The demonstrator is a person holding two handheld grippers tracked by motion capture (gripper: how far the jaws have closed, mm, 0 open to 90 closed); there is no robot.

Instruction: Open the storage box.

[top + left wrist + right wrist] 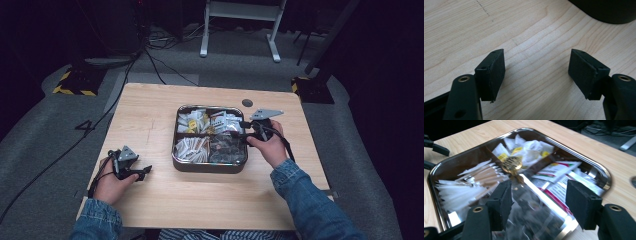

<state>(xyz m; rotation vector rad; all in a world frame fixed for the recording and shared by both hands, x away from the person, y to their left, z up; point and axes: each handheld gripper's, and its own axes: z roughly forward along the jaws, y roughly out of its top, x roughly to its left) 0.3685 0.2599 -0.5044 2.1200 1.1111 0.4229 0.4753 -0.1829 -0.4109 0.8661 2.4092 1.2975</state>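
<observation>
The tray sits in the middle of the table. It is shiny metal with round corners, and it is split into four boxes. The two far boxes hold white packets with yellow spots and flat packets with red and green print. The near left box holds long thin white and brown sticks in paper. The near right box holds dark packets. In the right gripper view a small round gold thing lies where the dividers meet.

The right gripper is at the right edge of the tray, above the near right box. A hand in a blue denim sleeve holds it. In the right gripper view its two black pads stand apart over the dark packets. Nothing is between them and they press on nothing. That picture is a bit blurry.

The left gripper is near the left front corner of the table, well apart from the tray. It points toward the tray. In the left gripper view its pads stand wide apart with only bare wood between them. A dark curved edge of the tray shows in the top right corner there.
</observation>
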